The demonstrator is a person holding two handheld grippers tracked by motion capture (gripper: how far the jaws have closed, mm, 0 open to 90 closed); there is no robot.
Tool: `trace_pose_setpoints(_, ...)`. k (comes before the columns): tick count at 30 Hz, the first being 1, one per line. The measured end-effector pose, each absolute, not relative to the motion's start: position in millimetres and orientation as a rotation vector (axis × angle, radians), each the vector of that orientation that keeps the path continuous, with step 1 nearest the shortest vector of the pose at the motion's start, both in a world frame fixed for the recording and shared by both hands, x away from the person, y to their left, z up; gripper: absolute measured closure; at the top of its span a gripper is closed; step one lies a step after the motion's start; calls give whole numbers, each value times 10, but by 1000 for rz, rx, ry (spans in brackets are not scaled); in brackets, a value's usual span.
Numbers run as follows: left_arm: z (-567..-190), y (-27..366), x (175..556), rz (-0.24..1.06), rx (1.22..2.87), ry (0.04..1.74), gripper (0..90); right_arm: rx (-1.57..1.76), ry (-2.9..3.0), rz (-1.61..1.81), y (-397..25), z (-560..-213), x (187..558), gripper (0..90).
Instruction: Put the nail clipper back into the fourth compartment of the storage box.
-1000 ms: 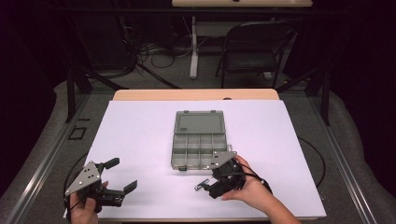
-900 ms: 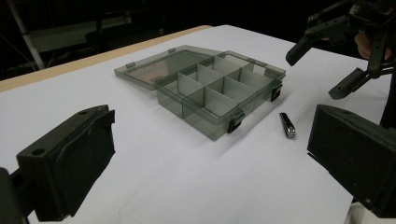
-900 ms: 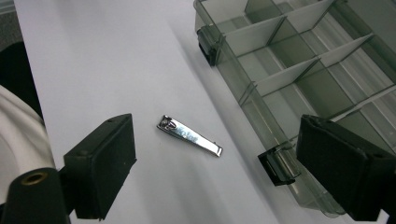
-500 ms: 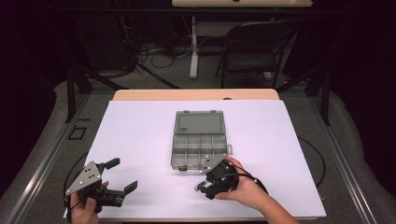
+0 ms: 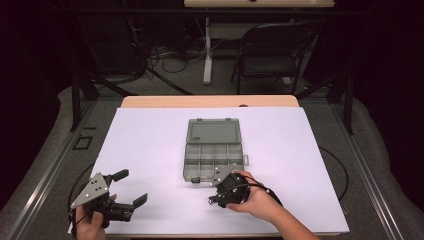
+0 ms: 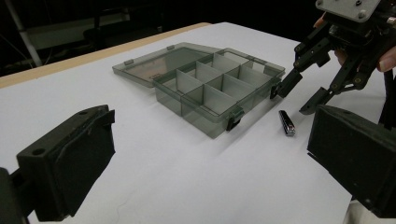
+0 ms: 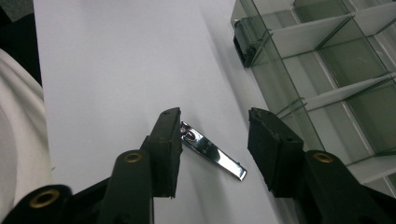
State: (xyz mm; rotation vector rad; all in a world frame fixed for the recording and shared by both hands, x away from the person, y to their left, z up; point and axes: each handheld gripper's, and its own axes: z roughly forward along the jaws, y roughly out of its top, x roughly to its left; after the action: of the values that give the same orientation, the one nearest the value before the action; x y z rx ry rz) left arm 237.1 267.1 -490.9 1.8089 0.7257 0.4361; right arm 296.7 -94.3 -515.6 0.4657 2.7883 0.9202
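A shiny metal nail clipper (image 7: pixel 212 151) lies flat on the white table cover, just in front of a clear grey compartment box (image 5: pixel 212 156). The box's lid (image 5: pixel 214 132) is folded back flat and its compartments look empty. My right gripper (image 7: pixel 215 126) is open, tilted down over the clipper with one jaw on either side; the left jaw's tip is at the clipper's end. In the left gripper view the clipper (image 6: pixel 286 123) lies under the right gripper (image 6: pixel 299 95), by the box's (image 6: pixel 219 88) front latch. My left gripper (image 5: pixel 132 186) rests open at the front left, holding nothing.
The white cover (image 5: pixel 150 135) spreads over most of the table, with a wooden strip (image 5: pixel 210 101) at the far edge. A black chair (image 5: pixel 270 55) and cables stand on the floor beyond. A white sleeve (image 7: pixel 18 121) is at the left of the right gripper view.
My right gripper has shifted a little left and toward the near edge, away from the box front, and tilted down over the clipper. The left gripper has not moved.
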Motion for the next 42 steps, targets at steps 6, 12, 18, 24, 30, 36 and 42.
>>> trace_pose_setpoints(6,-4912,2668,2372,436,1812,723,4,455,2818,901,-890,-5216,2986,583)
trace_pose_setpoints(12,-4912,2673,2373,436,1813,726,4,433,2846,878,-835,-5283,2987,588)
trace_pose_setpoints(18,-4915,2671,2376,431,1812,721,4,428,2882,876,-804,-5329,2990,618)
trace_pose_setpoints(24,-4916,2670,2376,430,1811,723,4,422,2889,859,-793,-5372,2999,628)
trace_pose_setpoints(30,-4919,2667,2379,426,1810,723,4,425,2899,854,-788,-5396,3010,632)
trace_pose_setpoints(36,-4921,2665,2380,426,1811,724,4,423,2911,845,-772,-5428,3026,624)
trace_pose_setpoints(42,-4923,2667,2381,426,1810,725,4,424,2908,854,-770,-5433,3026,627)
